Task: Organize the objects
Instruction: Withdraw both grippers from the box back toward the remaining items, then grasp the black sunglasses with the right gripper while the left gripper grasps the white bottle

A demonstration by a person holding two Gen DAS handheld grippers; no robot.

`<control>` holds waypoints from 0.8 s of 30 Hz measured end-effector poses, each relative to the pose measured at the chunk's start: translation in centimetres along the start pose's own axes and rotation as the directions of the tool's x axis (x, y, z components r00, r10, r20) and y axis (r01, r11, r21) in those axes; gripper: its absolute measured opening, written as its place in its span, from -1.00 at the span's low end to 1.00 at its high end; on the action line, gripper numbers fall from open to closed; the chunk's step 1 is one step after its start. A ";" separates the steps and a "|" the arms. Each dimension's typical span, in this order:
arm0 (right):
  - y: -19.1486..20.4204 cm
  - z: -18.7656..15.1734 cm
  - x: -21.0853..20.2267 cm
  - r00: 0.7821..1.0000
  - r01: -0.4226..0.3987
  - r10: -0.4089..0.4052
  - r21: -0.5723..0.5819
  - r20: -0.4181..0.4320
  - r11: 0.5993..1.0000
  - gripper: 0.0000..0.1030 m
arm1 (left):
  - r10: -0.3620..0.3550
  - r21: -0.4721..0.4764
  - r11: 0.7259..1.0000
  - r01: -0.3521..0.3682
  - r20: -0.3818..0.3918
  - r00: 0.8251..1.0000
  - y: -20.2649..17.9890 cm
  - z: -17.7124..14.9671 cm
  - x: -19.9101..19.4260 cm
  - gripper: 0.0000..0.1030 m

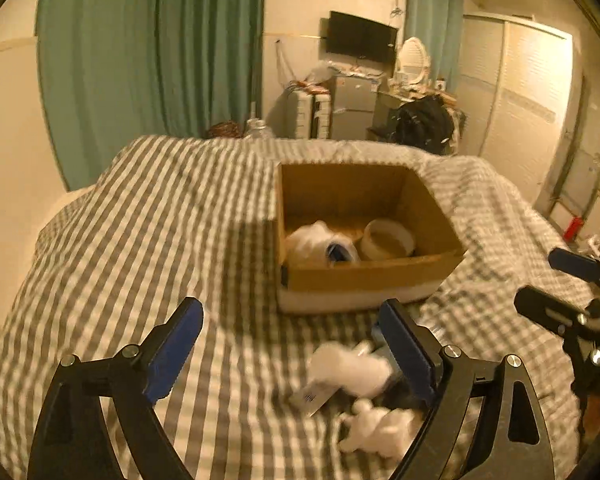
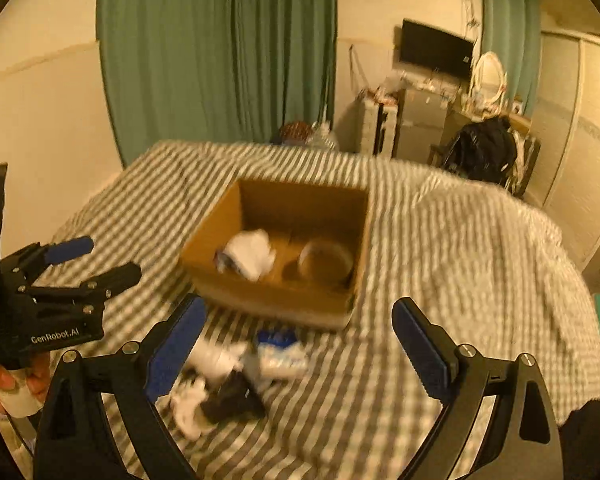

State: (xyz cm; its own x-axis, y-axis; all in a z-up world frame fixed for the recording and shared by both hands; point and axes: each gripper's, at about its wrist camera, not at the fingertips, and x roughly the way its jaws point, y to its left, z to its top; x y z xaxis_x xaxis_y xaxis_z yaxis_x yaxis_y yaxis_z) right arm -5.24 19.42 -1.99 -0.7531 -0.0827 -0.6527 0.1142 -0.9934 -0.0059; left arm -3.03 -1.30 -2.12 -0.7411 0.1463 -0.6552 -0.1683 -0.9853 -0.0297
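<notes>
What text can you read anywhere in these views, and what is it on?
"GenRobot.AI": on the body of the left gripper, seen in the right wrist view.
White tag in the pile on the bed: dark print, too blurred to read.
Blue and white packet in front of the box: print too blurred to read.
Nothing else legible.
</notes>
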 end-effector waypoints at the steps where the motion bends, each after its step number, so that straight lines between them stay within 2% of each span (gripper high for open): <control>1: 0.1 -0.5 0.5 1.000 -0.005 0.005 -0.002 -0.013 1.000 0.84 | 0.007 -0.003 1.000 -0.007 -0.009 1.000 0.0 -0.6 0.4 0.79; 5: 1.2 -3.7 3.0 0.994 -0.039 0.038 -0.013 -0.099 0.999 0.84 | -0.001 -0.022 1.000 -0.001 -0.076 0.997 0.2 -3.7 2.3 0.79; 9: 2.2 -6.2 4.5 0.983 -0.081 0.078 -0.012 -0.169 0.997 0.84 | -0.002 0.001 1.000 0.002 -0.109 0.994 -0.3 -5.6 2.8 0.79; 13: 2.8 -7.6 5.0 0.975 -0.102 0.097 -0.017 -0.198 0.995 0.84 | -0.021 0.031 0.999 0.026 -0.135 0.991 -1.2 -7.0 2.9 0.79; 18: 3.7 -8.2 5.9 0.968 -0.125 0.115 -0.033 -0.223 0.992 0.82 | -0.008 0.033 0.999 0.014 -0.172 0.985 -1.3 -7.5 3.8 0.79; 21: 3.8 -8.3 6.5 0.962 -0.140 0.128 -0.034 -0.242 0.990 0.65 | -0.016 0.020 1.000 0.020 -0.183 0.983 -1.1 -7.6 4.0 0.79; 24: 3.8 -8.3 7.2 0.958 -0.140 0.130 -0.023 -0.257 0.990 0.30 | -0.013 0.027 0.999 0.018 -0.193 0.981 -1.2 -7.7 4.4 0.79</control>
State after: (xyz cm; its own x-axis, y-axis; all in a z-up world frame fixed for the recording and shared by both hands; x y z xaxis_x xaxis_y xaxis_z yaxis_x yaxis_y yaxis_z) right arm -4.84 15.70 -13.04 -0.5399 -0.1878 -0.8205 0.2333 -0.9700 0.0685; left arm -1.09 -0.17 -10.78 -0.5994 0.1389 -0.7883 -0.1995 -0.9797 -0.0210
